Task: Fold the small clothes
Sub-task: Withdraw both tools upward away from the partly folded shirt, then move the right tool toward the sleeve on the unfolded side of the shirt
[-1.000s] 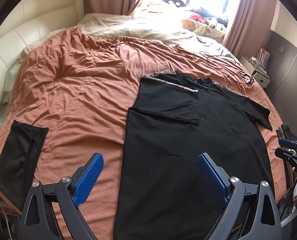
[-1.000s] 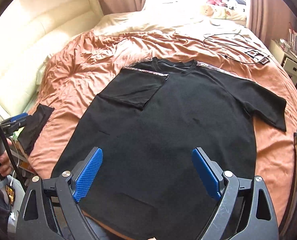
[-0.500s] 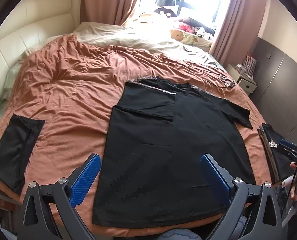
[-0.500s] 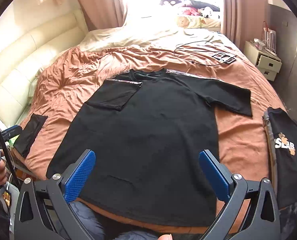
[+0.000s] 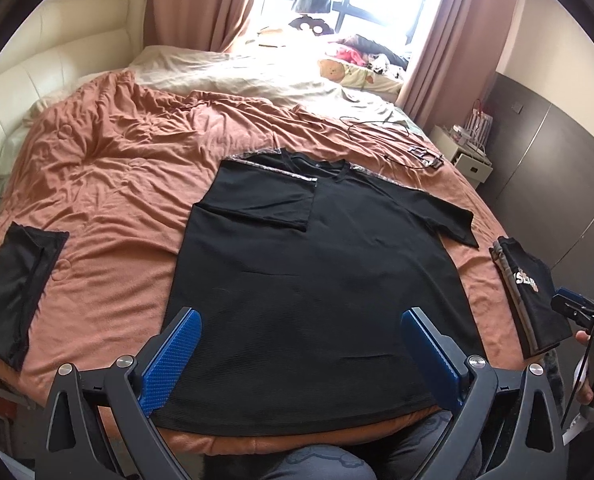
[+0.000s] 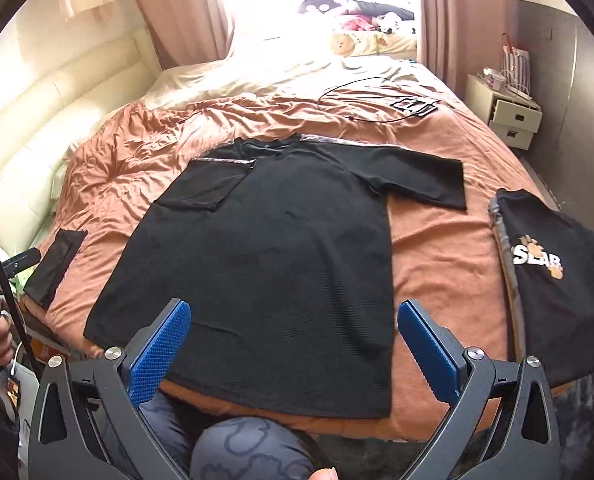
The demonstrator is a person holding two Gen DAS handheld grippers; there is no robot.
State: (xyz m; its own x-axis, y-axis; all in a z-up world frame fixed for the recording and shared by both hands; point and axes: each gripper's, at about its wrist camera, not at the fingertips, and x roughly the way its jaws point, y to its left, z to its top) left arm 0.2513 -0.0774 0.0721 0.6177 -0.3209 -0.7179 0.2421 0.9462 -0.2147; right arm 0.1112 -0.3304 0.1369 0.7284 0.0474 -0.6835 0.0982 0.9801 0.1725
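Both grippers had drawn back and risen from the bed since a second earlier, so the whole black T-shirt [image 5: 317, 280] now showed ahead of them, hem nearest. The left gripper [image 5: 301, 344] hung above the hem with its blue pads spread wide and nothing between them; the right gripper [image 6: 293, 340] hung likewise, wide apart and empty, over the hem's nearer right part. The shirt lay flat on the rust-coloured bedspread [image 5: 117, 184], its left sleeve [image 5: 257, 204] already turned in across the chest, its right sleeve [image 6: 421, 180] stretched outward, ahead and to the right of the right gripper. That retreat probably marked a pause between folds: one sleeve done, the other waiting, and the right tool seemed best placed to reach it. A folded black printed shirt [image 6: 553, 280] rested just right of the right gripper at the bed's edge, and a folded dark garment [image 5: 13, 288], perhaps mesh though the view blurred it, lay well left of the left gripper. A cable [image 6: 377, 96] lay far ahead, clear of the work.
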